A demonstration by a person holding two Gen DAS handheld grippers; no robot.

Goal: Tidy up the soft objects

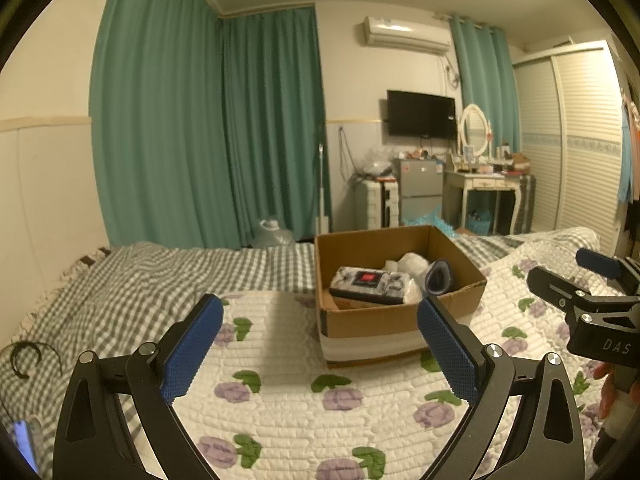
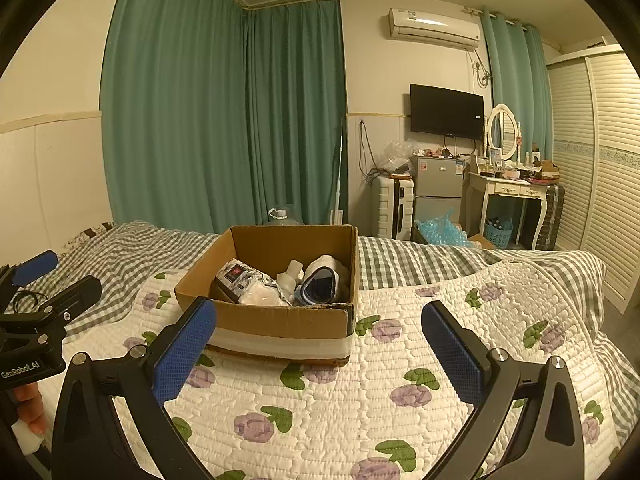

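Here the cardboard box (image 1: 400, 322) of soft items sits ahead of both wide-spread claws.

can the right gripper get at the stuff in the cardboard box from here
Probably yes: the right hand-held gripper is open and empty, the box sits just ahead with its top open, and only bare quilt lies between.
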